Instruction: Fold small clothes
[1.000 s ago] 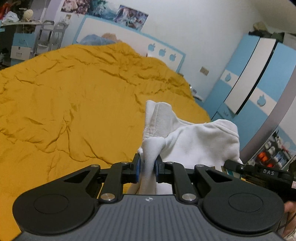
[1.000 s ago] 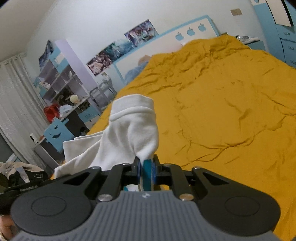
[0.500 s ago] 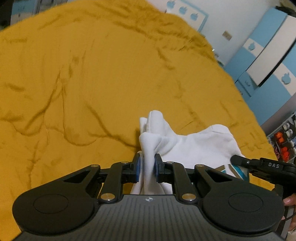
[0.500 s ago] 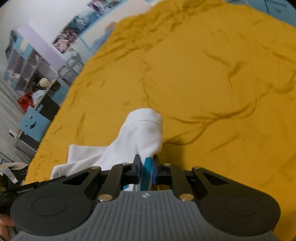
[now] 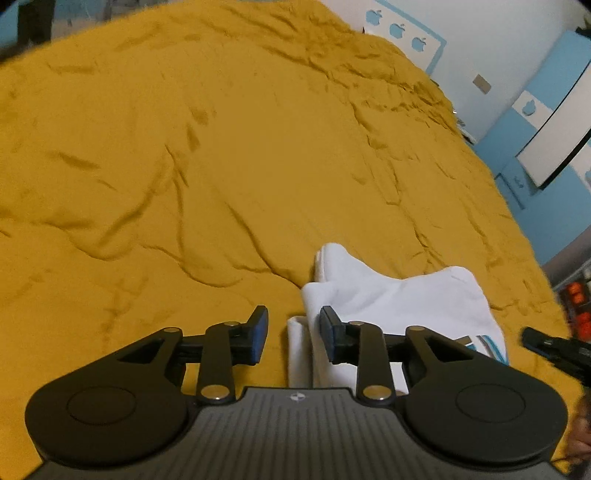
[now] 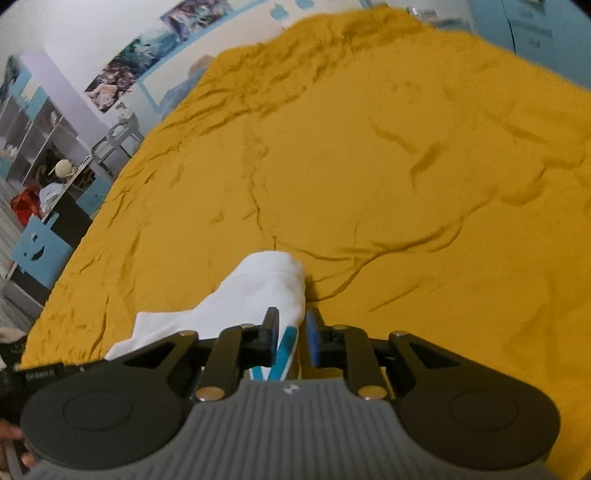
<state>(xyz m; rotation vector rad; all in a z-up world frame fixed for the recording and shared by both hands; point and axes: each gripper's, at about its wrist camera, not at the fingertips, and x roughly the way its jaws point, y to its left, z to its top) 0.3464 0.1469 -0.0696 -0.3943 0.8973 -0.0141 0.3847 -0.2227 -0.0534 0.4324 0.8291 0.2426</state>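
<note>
A small white garment (image 5: 399,299) with a teal stripe lies crumpled on the yellow bedspread (image 5: 221,166). My left gripper (image 5: 293,325) hovers low over its left edge. Its jaws are opening, and a white strip of the cloth lies loose between them, touching neither blue pad. In the right wrist view the same garment (image 6: 251,291) lies under my right gripper (image 6: 292,328). Those jaws are opening too, with the teal-striped edge between them and a sliver of yellow showing beside the right pad. Each view catches the other gripper at its edge.
The rumpled bedspread (image 6: 406,166) stretches far ahead of both grippers. A blue and white wardrobe (image 5: 546,140) stands past the bed's right side. Shelves and a desk (image 6: 44,177) crowd the left side. A headboard (image 5: 402,33) with apple shapes closes the far end.
Both grippers came down onto the bed with the garment pinched in them. Their jaws have since parted, and the cloth now rests on the bedspread.
</note>
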